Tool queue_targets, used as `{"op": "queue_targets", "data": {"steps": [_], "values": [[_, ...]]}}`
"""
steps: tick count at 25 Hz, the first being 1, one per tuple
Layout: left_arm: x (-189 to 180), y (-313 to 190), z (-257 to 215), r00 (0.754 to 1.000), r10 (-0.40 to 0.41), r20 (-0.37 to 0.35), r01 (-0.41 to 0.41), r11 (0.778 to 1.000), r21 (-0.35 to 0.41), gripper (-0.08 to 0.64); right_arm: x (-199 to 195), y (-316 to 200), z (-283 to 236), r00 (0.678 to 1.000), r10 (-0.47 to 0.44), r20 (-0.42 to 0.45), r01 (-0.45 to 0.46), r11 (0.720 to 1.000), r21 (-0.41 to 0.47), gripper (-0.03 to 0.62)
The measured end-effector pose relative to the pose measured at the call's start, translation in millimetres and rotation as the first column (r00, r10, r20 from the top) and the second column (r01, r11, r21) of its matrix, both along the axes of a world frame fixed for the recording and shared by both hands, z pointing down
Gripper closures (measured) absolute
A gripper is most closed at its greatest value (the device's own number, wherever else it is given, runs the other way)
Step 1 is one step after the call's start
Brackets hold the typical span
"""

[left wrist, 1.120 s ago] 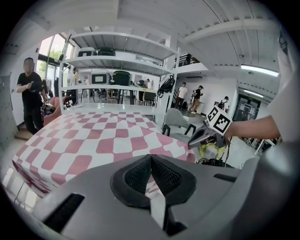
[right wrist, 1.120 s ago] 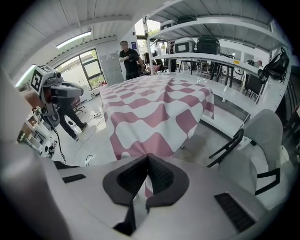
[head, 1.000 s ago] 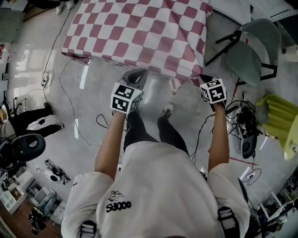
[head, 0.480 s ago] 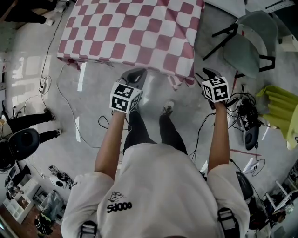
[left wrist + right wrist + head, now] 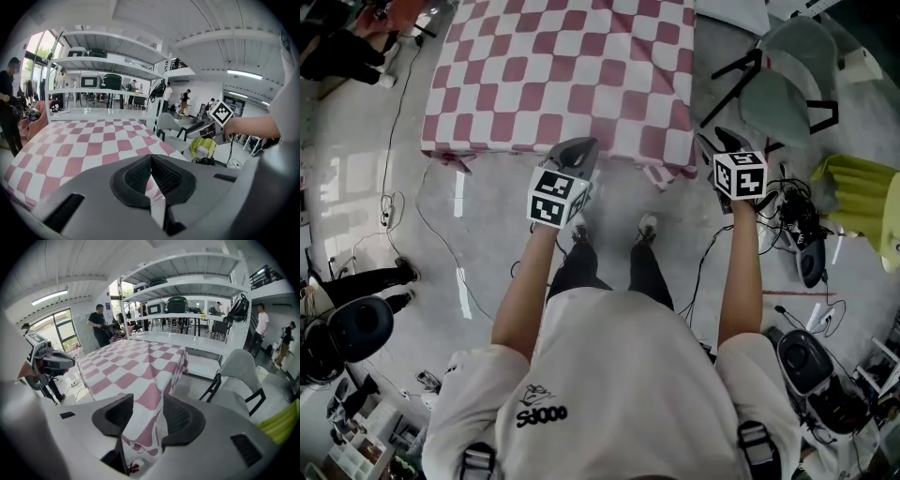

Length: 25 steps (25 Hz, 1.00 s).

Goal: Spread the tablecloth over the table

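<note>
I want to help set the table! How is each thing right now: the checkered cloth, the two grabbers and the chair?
tablecloth, spread out flat, its near edge hanging down.
left gripper, jaws together at the tablecloth's near edge.
right gripper, jaws have just been opening and stand apart; the tablecloth's corner hangs between them.
chair, upright, nobody on it.

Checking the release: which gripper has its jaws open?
The right gripper: its jaws, just opened, stand apart around the tablecloth corner; the left gripper's are shut.

Grey floor (image 5: 487, 216), grey chair (image 5: 787, 98), white shelving (image 5: 122, 65)
</note>
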<state>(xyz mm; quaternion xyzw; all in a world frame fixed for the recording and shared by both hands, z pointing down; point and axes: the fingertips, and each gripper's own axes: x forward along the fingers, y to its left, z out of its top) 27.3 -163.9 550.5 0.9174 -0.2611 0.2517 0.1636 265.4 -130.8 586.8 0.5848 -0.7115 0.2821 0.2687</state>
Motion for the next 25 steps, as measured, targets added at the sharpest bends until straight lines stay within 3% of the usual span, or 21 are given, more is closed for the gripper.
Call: {"op": "queue_targets", "data": {"steps": [7,12,14,18,25], "values": [[3,-63,-21,0.995,0.092,-0.042,-0.090,0.995,0.049,0.532,2,-45,-29,0.988,0.157,0.010,-0.158,0.984,0.081,0.383],[26,-97,-16,0.996,0.081,-0.048,-0.079,0.996,0.048,0.532,31,-89,-40,0.973,0.208,0.101,-0.221,0.964,0.148,0.394],[43,-113,-14,0.997,0.063,-0.046,-0.061,0.997,0.051,0.532,48,-113,-36,0.980,0.172,0.100,-0.186,0.971,0.148,0.394],[79,-152,-7,0.999,-0.021,-0.040,0.023,0.999,0.048,0.532,84,-179,-13,0.998,0.010,0.059,-0.016,0.994,0.105,0.391],[146,-214,28,0.975,-0.220,-0.010,0.220,0.975,0.000,0.532,173,-305,17,0.985,-0.122,0.122,0.111,0.989,0.096,0.391]]}}
